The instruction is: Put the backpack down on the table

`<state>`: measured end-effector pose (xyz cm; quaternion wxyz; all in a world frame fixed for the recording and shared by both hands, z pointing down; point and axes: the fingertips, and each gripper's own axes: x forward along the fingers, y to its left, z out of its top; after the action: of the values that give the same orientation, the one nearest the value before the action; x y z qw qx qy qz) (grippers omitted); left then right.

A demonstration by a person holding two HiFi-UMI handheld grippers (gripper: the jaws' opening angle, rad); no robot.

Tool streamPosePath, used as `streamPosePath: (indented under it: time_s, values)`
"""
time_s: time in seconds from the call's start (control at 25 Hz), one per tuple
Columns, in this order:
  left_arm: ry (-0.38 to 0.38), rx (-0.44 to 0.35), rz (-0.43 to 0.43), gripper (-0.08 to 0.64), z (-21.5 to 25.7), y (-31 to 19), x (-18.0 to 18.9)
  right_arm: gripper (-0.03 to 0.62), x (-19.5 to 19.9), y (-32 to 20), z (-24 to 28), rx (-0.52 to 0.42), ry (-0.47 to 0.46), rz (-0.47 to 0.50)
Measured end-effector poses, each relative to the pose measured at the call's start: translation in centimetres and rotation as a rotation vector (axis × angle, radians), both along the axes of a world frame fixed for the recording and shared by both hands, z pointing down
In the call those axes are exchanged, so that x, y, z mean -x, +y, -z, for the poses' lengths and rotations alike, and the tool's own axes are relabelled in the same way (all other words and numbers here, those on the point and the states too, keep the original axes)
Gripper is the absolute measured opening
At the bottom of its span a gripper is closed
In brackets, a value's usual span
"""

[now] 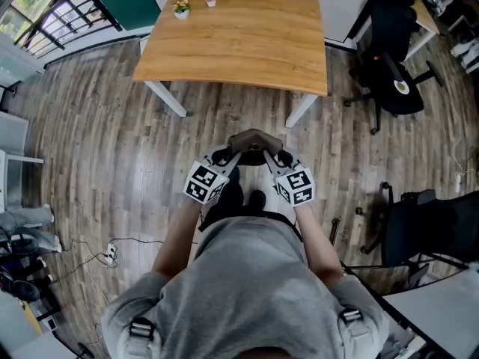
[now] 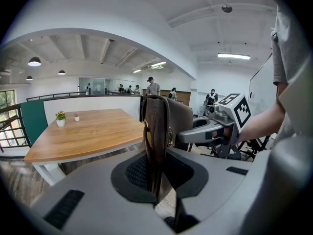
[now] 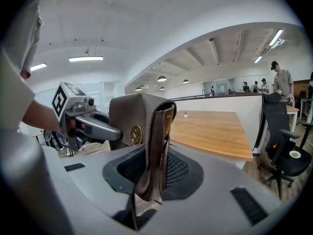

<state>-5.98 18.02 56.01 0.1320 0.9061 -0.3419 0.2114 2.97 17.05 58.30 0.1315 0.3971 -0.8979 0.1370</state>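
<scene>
I hold a brown leather backpack [image 1: 254, 142] up in the air between both grippers, a short way in front of the wooden table [image 1: 239, 43]. My left gripper [image 1: 224, 156] is shut on the bag's left side, where a brown strap [image 2: 155, 141] stands pinched between the jaws. My right gripper [image 1: 278, 158] is shut on the bag's right side, its jaws closed on another strap [image 3: 155, 136]. A round gold badge [image 3: 135, 134] shows on the bag. In the left gripper view the right gripper [image 2: 215, 131] reaches in from the right. The bag's lower part is hidden.
A small potted plant [image 1: 181, 8] and a small pink object [image 1: 210, 1] stand at the table's far left. Black office chairs [image 1: 393, 66] [image 1: 434, 226] are to the right. Cables [image 1: 105, 254] lie on the floor at left. People [image 2: 152, 86] stand far behind.
</scene>
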Motion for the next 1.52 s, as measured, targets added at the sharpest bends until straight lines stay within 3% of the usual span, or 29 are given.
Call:
streamPosePath:
  time_s: [0.68, 1.52]
  values:
    - [0.046, 0.019, -0.017, 0.066, -0.1, -5.6, 2.1, 0.091, 2.0, -5.3, 0.2, 0.006, 0.038, -0.039]
    - [0.046, -0.021, -0.151, 0.066, 1.1, -17.9, 7.3, 0.089, 7.1, -16.4, 1.7, -0.050, 0.028, -0.184]
